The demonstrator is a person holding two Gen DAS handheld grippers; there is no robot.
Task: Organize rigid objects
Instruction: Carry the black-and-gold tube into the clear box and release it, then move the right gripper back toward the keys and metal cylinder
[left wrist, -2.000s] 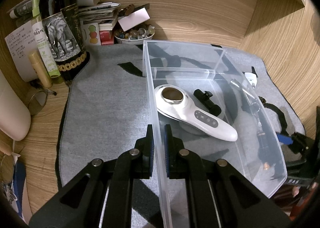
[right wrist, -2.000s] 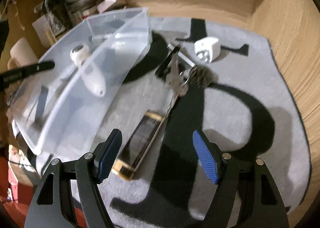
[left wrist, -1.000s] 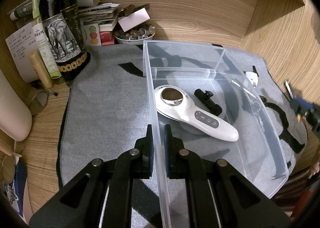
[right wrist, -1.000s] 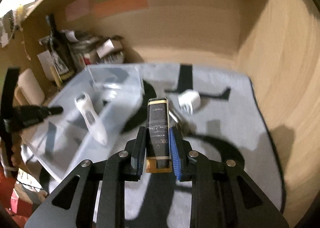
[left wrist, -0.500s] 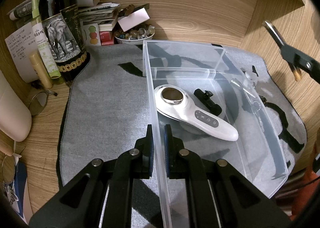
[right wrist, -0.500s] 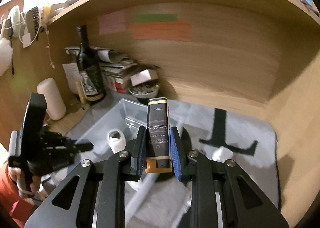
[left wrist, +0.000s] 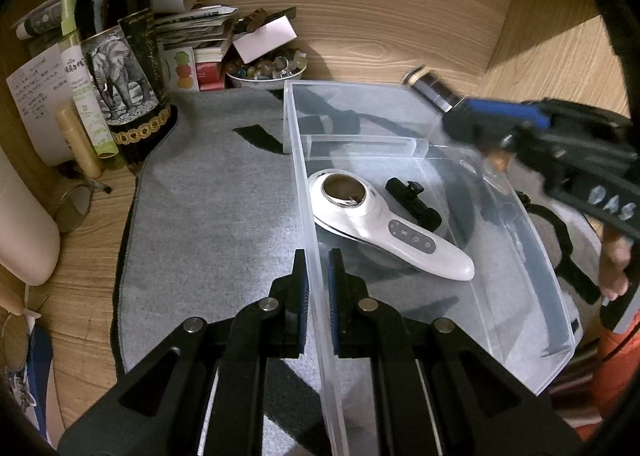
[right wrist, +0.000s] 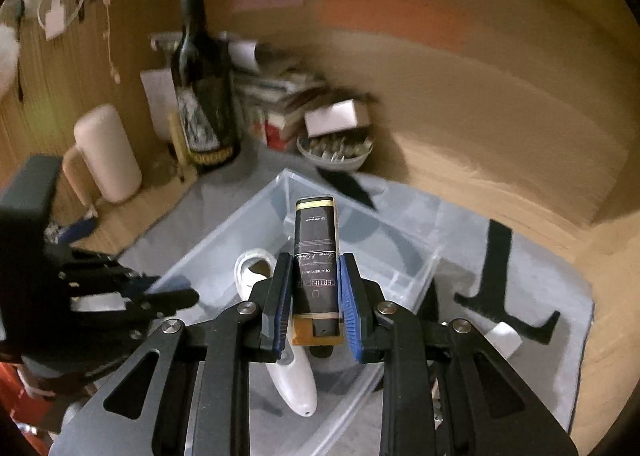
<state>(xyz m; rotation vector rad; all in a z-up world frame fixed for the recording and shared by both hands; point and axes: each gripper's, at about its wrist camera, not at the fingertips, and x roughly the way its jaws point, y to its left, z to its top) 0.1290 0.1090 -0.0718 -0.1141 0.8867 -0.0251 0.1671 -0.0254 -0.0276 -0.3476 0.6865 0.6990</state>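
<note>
A clear plastic bin [left wrist: 532, 240] sits on a grey mat [left wrist: 208, 216]. Inside it lie a white handheld device [left wrist: 384, 228] and a small black part [left wrist: 416, 204]. My left gripper [left wrist: 316, 280] is shut on the bin's left wall. My right gripper [right wrist: 314, 296] is shut on a dark rectangular box with gold trim [right wrist: 316, 256] and holds it in the air above the bin [right wrist: 224, 252]. In the left wrist view the right gripper [left wrist: 484, 122] reaches in from the right with the dark box [left wrist: 432, 90] over the bin's far right corner. The white device [right wrist: 292, 372] lies below the box.
A wine bottle with an elephant label [left wrist: 120, 68], tubes, papers, a stack of books and a bowl of small trinkets [left wrist: 266, 70] crowd the back left. A white charger [right wrist: 502, 338] rests on the mat to the right of the bin. Wooden walls close the back and right.
My right gripper has carried the dark box from the mat side leftward to above the bin, entering the left wrist view. My left gripper has stayed clamped on the bin wall.
</note>
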